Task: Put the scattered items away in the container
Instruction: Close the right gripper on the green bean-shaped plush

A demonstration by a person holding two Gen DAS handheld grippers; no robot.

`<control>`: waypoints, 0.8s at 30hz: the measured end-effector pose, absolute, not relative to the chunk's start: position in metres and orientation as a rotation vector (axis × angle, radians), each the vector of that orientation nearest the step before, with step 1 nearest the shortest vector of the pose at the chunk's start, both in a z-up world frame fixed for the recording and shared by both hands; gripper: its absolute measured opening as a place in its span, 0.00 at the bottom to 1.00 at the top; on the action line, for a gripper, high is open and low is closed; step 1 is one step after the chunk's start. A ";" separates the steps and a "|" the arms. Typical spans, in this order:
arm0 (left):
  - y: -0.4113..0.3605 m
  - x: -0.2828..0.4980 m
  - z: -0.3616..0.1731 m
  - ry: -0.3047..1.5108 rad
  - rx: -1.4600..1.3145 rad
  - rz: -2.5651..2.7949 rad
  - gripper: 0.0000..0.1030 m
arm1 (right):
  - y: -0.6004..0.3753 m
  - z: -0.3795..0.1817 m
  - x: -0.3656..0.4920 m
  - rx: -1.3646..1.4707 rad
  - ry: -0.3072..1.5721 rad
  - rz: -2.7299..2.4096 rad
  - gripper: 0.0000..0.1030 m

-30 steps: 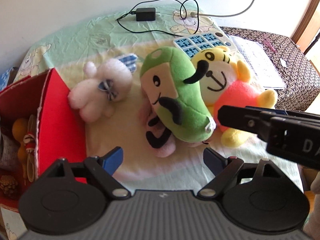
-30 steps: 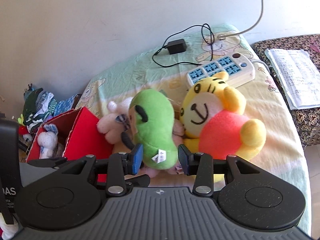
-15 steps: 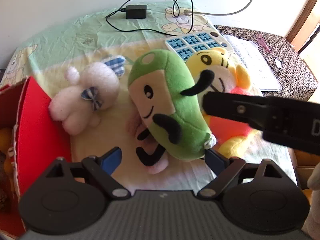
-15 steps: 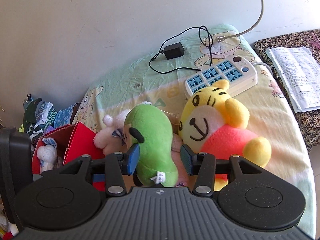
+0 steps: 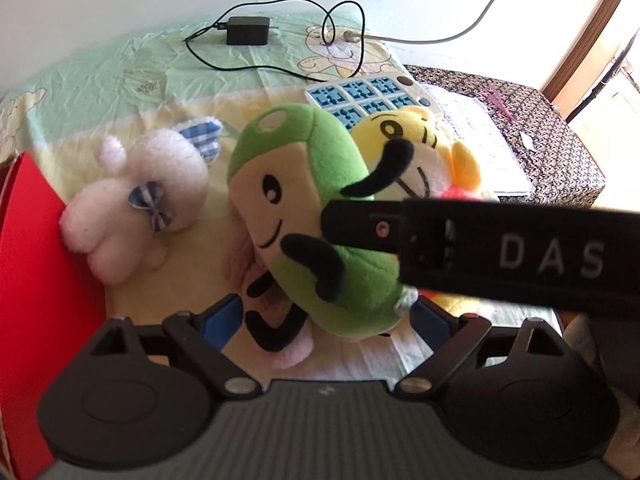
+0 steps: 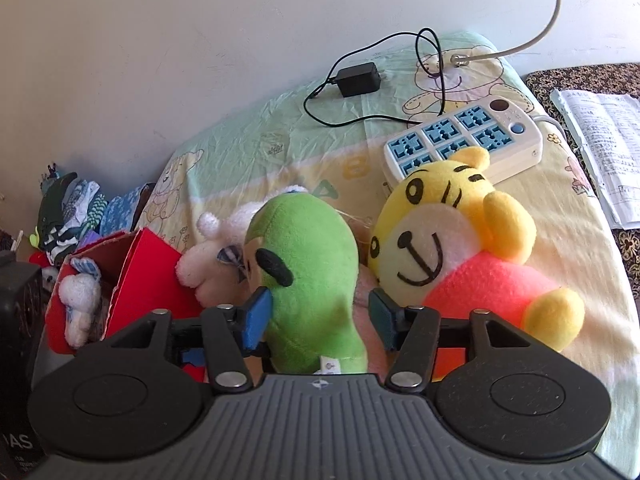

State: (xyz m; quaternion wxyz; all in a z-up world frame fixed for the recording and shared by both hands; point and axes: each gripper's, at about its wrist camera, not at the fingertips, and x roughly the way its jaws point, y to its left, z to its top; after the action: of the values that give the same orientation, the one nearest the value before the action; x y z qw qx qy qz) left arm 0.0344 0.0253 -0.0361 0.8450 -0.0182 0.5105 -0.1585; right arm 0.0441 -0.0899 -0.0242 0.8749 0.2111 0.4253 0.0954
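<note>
Three plush toys lie scattered on the worktop (image 6: 592, 280), which is covered by a pale cloth printed with bears: one green plush toy (image 5: 320, 216) in the middle, one white plush rabbit (image 5: 136, 196) on its left, and one yellow tiger plush (image 6: 460, 248) on its right, pressed against the green one. One red container (image 6: 148, 276) stands at the left edge, with a small white plush already inside. Further back lie one white power strip (image 6: 464, 140), one black adapter (image 6: 358, 79) with its looped cable, and a sheet of printed paper (image 6: 600, 136) on the dark patterned surface to the right.

The left hand-held gripper (image 5: 326, 318) is wide open, its fingers low on either side of the green toy's lower end, not pressing it. The right hand-held gripper (image 6: 320, 318) has just been opening; the green toy stands between its fingers, the left pad against the plush and the right pad clear, so nothing is clamped.

Compared with a second ago, both views show the green toy larger and nearer, and the right hand-held gripper now crosses the tiger's body in the left view, further over the green toy.

Open cloth remains behind the toys and along the near right edge.
</note>
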 end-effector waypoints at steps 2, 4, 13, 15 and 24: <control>0.028 0.035 -0.036 1.069 -0.052 -0.356 0.89 | -0.097 -0.026 0.045 0.481 0.888 0.194 0.58; 0.030 0.035 -0.035 1.057 -0.055 -0.365 0.89 | -0.105 -0.027 0.046 0.497 0.884 0.193 0.58; 0.020 0.053 -0.037 1.050 -0.058 -0.439 0.90 | -0.130 -0.028 0.047 0.511 0.868 0.152 0.58; 0.013 0.055 -0.037 1.039 -0.038 -0.454 0.88 | -0.136 -0.028 0.047 0.515 0.864 0.147 0.58; 0.009 0.068 -0.044 1.045 -0.051 -0.474 0.88 | -0.139 -0.025 0.057 0.564 0.844 0.225 0.58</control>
State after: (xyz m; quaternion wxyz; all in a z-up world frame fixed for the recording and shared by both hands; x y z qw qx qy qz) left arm 0.0682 0.0087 -0.0435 0.8396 -0.0240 0.4942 -0.2243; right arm 0.0572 -0.1387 -0.0253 0.8679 0.2696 0.4031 0.1073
